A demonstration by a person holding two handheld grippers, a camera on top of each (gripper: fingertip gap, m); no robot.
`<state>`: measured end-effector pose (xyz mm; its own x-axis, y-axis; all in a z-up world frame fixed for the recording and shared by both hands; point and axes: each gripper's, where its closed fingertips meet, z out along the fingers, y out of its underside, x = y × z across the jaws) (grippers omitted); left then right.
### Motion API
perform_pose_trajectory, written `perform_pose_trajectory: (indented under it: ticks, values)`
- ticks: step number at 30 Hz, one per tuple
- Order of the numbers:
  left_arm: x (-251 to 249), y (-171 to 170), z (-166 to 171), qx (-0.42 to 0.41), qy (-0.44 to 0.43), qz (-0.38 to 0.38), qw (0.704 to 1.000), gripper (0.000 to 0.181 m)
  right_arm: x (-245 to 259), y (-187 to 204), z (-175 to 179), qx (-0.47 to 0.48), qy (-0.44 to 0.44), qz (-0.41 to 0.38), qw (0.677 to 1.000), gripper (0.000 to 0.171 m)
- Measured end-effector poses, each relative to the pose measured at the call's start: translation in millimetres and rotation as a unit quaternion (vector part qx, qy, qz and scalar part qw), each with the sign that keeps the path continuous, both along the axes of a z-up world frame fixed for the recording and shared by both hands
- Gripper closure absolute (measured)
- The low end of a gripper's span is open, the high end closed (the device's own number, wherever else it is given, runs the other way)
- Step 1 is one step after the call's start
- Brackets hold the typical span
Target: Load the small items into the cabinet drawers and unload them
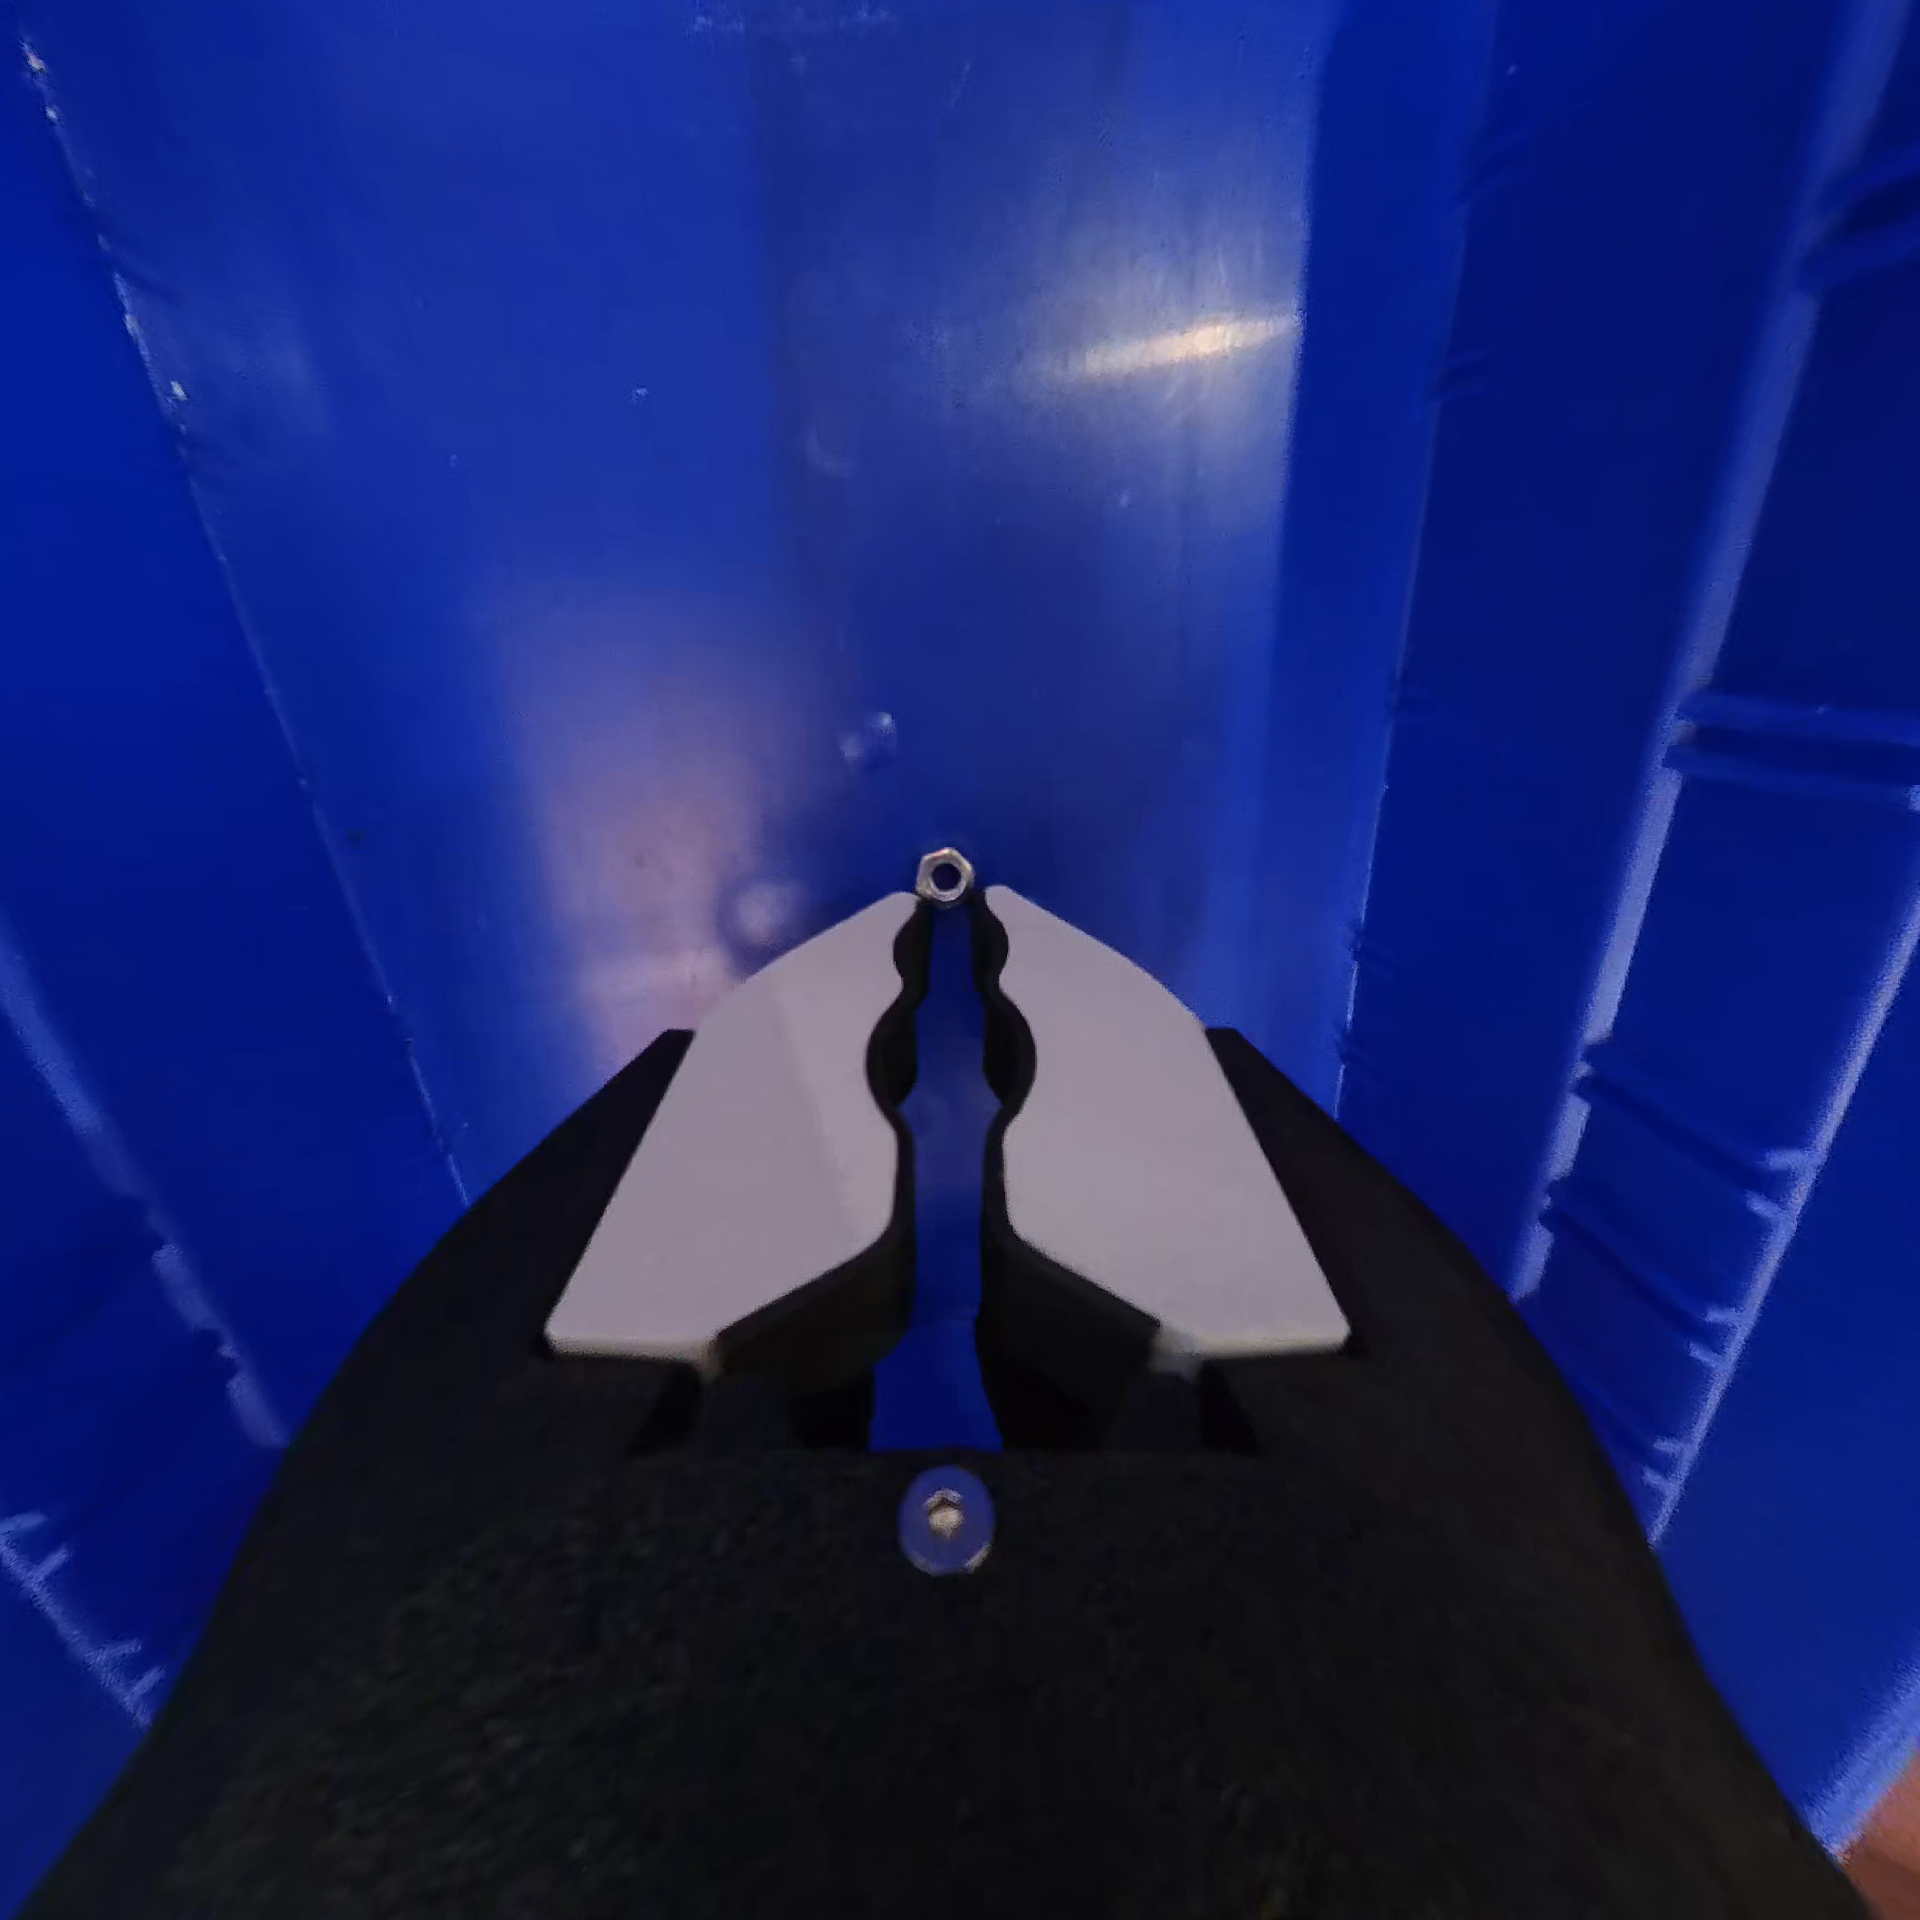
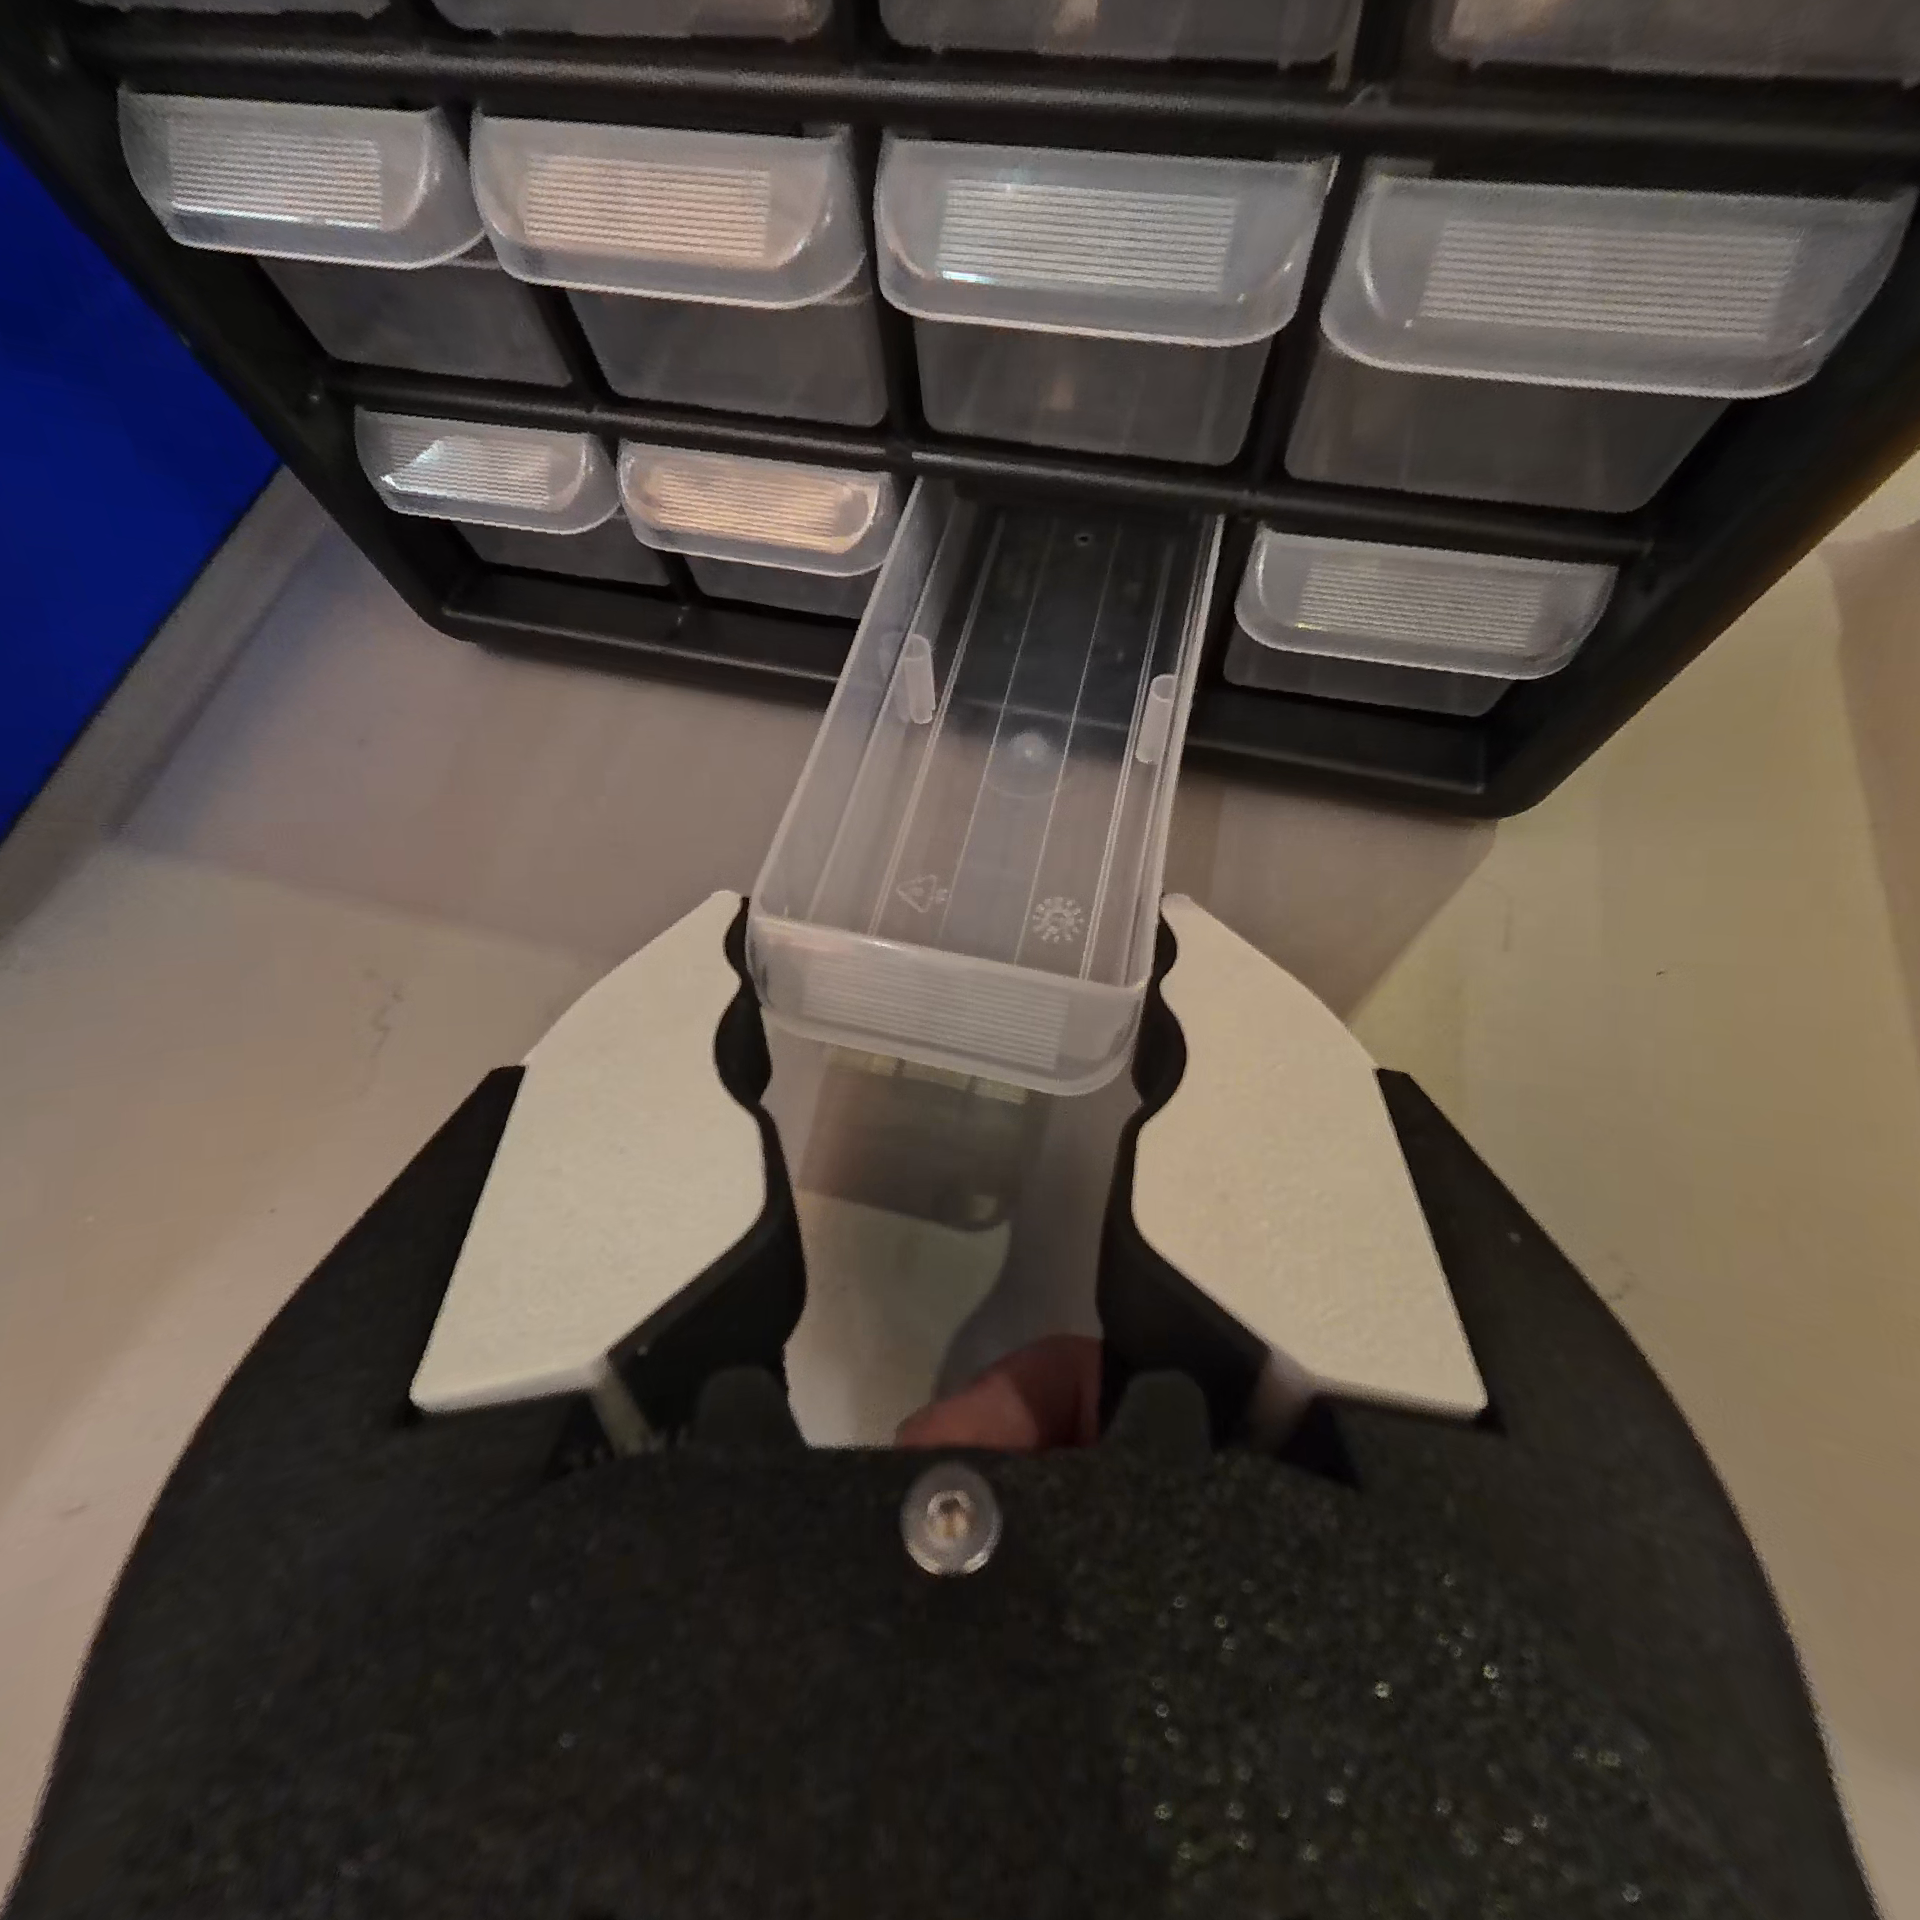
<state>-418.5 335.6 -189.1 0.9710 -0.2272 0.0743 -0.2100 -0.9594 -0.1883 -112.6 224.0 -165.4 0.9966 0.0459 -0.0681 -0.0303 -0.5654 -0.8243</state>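
- The left gripper point(image 1: 943, 902) has its white fingers with black wavy pads drawn nearly together, pinching a tiny silver hexagonal steel nut point(image 1: 943, 878) at the very tips, inside a glossy blue plastic bin point(image 1: 727, 416), close over its floor.
- The nut looks hard, light and slick; only the tip edges hold it, so I judge it could twist or pop out if the squeeze eases. Gripping across two opposite flats seems safest.
- The right gripper point(image 2: 951, 966) is spread about as wide as the clear plastic drawer point(image 2: 987, 790) and clasps its front end by the side walls.
- That drawer, bottom row of the black-framed cabinet point(image 2: 1039, 457), is pulled far out over the pale bench point(image 2: 260, 1039) and looks empty.
- The drawer seems thin-walled, light and flexible; a hard squeeze may bow it, and pulling further could free it from its slot.
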Motion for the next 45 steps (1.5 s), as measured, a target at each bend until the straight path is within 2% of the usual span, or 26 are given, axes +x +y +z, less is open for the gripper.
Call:
perform_pose_trajectory:
  ticks: [3,7,11,14,17,21,24,28,32,39,45]
  values:
    - [7,-4,17,0.012,-0.041,-0.015,0.999,0.175,0,0,0,0.0,0.001,0.0,1.0,0.102]
    - [41,-14,82,0.082,-0.111,-0.091,0.986,0.176,0,0,0,0.0,-0.002,0.001,1.0,0.103]
    - [116,-46,157,0.158,-0.174,-0.227,0.945,0.176,0,-1,0,-0.002,0.001,0.002,1.0,0.102]
    - [183,-78,174,0.19,-0.165,-0.35,0.902,0.176,0,-3,0,-0.001,0.002,0.003,1.0,0.103]
    - [242,-102,150,0.183,-0.132,-0.439,0.87,0.176,-2,-8,-1,-0.004,-0.012,0.006,1.0,0.103]
    - [287,-114,92,0.123,-0.059,-0.495,0.858,0.176,-1,-12,-1,-0.005,-0.017,0.005,1.0,0.103]
    - [310,-119,66,0.08,-0.043,-0.506,0.858,0.176,-1,-14,-1,-0.005,-0.012,0.007,1.0,0.103]
    - [318,-113,48,0.041,0.011,-0.469,0.882,0.176,-1,-17,-1,-0.006,-0.015,0.01,1.0,0.103]
    - [319,-121,34,-0.002,0.058,-0.457,0.887,0.176,-2,-18,-1,-0.006,-0.015,0.011,1.0,0.103]
    - [315,-134,19,-0.029,0.092,-0.487,0.868,0.181,-3,-30,-3,-0.01,-0.024,0.016,1.0,0.103]
    - [314,-130,16,-0.028,0.1,-0.479,0.872,0.18,-2,-31,-5,-0.018,-0.021,0.017,0.999,0.103]
